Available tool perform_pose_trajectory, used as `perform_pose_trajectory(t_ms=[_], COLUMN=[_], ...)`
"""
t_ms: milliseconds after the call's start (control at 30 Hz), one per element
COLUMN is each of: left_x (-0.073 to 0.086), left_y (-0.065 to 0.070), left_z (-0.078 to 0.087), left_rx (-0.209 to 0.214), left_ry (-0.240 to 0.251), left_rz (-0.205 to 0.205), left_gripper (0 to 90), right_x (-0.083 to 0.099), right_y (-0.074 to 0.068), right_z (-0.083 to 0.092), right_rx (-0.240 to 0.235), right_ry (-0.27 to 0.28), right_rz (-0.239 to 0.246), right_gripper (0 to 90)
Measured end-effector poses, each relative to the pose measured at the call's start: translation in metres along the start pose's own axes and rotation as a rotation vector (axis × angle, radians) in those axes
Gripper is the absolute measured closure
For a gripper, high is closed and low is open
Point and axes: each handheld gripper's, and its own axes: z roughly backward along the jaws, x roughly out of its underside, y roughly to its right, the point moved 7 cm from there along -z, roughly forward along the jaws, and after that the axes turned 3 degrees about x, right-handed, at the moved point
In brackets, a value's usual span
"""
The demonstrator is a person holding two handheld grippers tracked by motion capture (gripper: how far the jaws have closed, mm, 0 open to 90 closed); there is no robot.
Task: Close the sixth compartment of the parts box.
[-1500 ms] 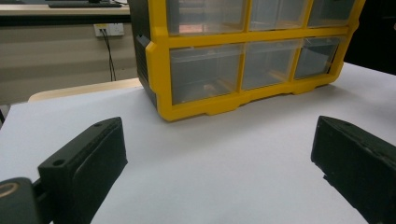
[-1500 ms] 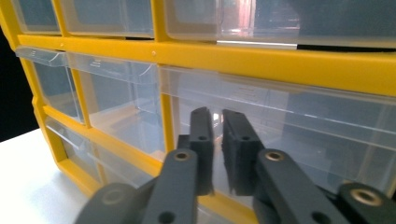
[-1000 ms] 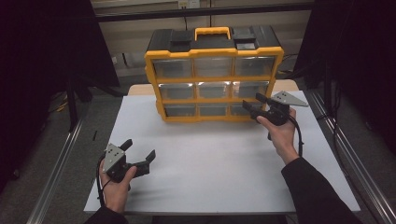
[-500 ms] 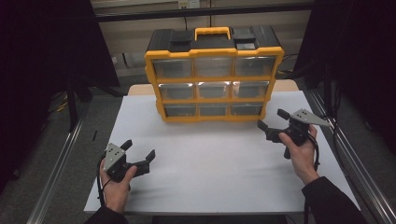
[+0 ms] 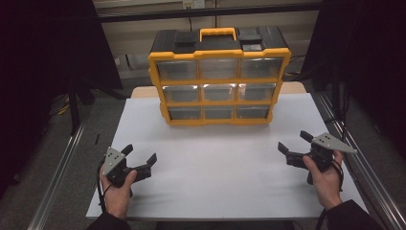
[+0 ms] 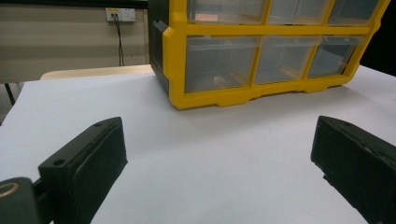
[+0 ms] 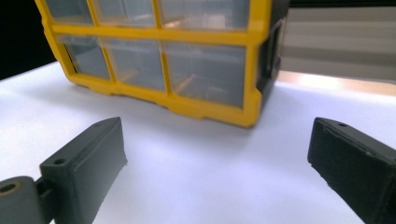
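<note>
Dim room, dark edges, bright white table (image 5: 215, 158), soft shadows, slight blur

Counts: 1 yellow organizer box (image 5: 219, 76) on 1 white tabletop (image 5: 220, 177). It has 9 clear drawers (image 5: 219, 92), 3 rows x 3. 1 yellow carry handle (image 5: 218, 33) on top, w/ 2 black lid compartments (image 5: 186, 38) beside it, 1 each side. 2 handheld grippers: left gripper (image 5: 141, 160), right gripper (image 5: 293, 147), 2 black jaws apiece, so 4 total. 2 hands (image 5: 116, 194). 1 wall socket (image 6: 120, 14) behind.
</note>
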Motion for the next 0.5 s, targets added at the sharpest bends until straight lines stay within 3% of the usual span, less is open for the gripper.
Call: perform_pose_trajectory(t_ms=[200, 367, 500], left_x=[0.000, 0.002, 0.001], left_y=[0.008, 0.003, 0.005], left_z=[0.001, 0.002, -0.001], left_rx=[0.014, 0.005, 0.015], left_ry=[0.003, -0.018, -0.009], left_rz=[-0.004, -0.018, -0.005], left_gripper=[3.2, 3.2, 3.2], right_x=[0.010, 0.015, 0.013], right_y=[0.007, 0.011, 0.011], right_z=[0.018, 0.036, 0.035], right_rx=[0.042, 0.075, 0.073], right_ry=[-0.018, -0.014, -0.005], right_rz=[-0.022, -0.019, -0.025], right_gripper=[4.0, 3.5, 3.5])
